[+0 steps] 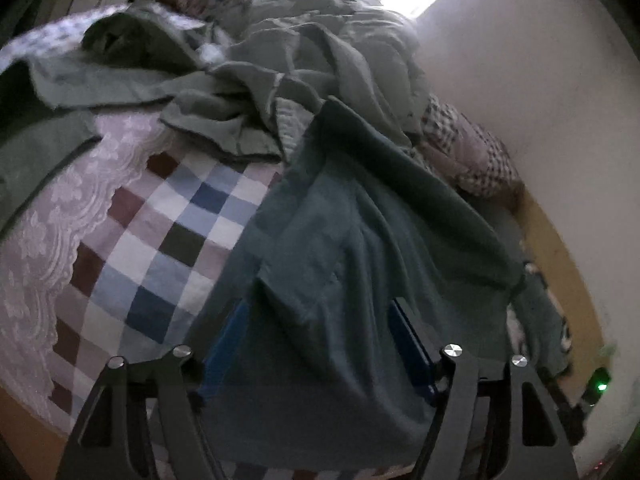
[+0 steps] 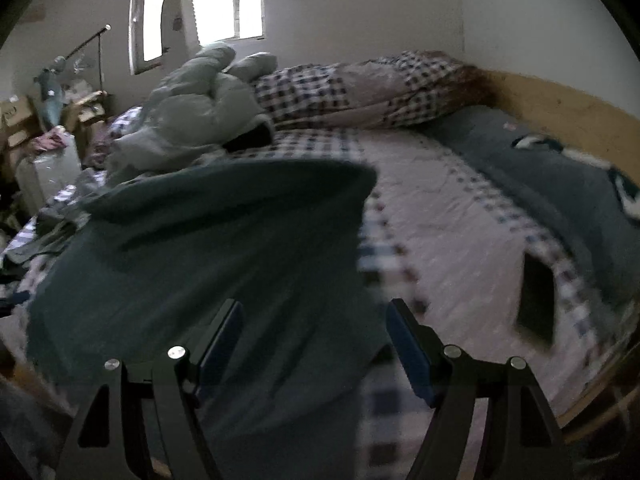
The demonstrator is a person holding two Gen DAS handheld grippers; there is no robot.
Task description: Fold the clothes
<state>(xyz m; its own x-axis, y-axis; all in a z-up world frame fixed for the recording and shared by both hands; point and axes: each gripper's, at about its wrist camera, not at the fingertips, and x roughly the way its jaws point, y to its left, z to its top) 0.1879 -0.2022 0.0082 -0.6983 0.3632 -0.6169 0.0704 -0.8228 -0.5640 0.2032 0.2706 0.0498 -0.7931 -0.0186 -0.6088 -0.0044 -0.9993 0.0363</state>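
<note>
Two grippers stand open over the dark teal cotton garment (image 1: 340,248) spread along the bed's (image 1: 168,216) near edge: left gripper (image 1: 316,344) and right gripper (image 2: 316,340) straddle cloth without pinching. Best seat both on matching hem corners, then close evenly.

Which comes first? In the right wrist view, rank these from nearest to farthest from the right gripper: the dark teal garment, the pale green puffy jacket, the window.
1. Dark teal garment: spread on the bed, reaching between the open fingers of the right gripper.
2. Pale green puffy jacket: heaped at mid-bed, upper left.
3. Window: in the far wall, behind the jacket.
</note>
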